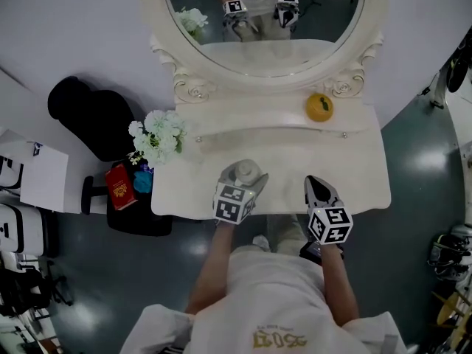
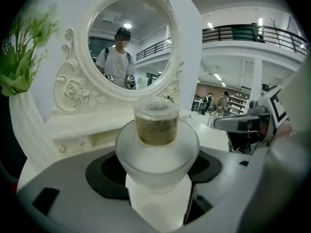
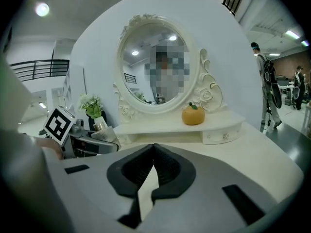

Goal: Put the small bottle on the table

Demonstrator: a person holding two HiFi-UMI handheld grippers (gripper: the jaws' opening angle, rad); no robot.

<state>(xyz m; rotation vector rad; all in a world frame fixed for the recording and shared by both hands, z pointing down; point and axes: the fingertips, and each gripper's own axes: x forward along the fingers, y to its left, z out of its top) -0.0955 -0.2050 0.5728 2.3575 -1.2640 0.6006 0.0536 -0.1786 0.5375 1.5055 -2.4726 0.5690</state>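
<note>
Frosted glass, one piece: the small bottle [image 2: 156,149] is pinched between the jaws of your left claw [image 1: 244,178], cap up, its broad shoulder bulging above the pads. The jaws stand wide only because the bottle's body is wide, and they are closed onto it. Your right claw [image 1: 316,187], just to the right of the left one, has its jaws pressed together on nothing. Both claws are over the front part of the white table [image 1: 354,175].

Progress, as a judgement: the bottle is carried and positioned over the table but not released. No view settles whether its base touches the top. What is left for you is to seat the base, spread the left claw, and draw it back clear of the shoulder.

Count:
- Small bottle: one.
- Claws: two.
- Table: one.
- Oval mirror [image 1: 324,21]: one, well beyond both claws.
- Orange fruit-shaped ornament [image 1: 319,107]: one, on the raised shelf straight beyond the right claw.
- White flowers [image 1: 156,135]: one bunch, beyond and to the left of the left claw.
- Red book [image 1: 120,186]: one, off the table and far left of the left claw.
</note>
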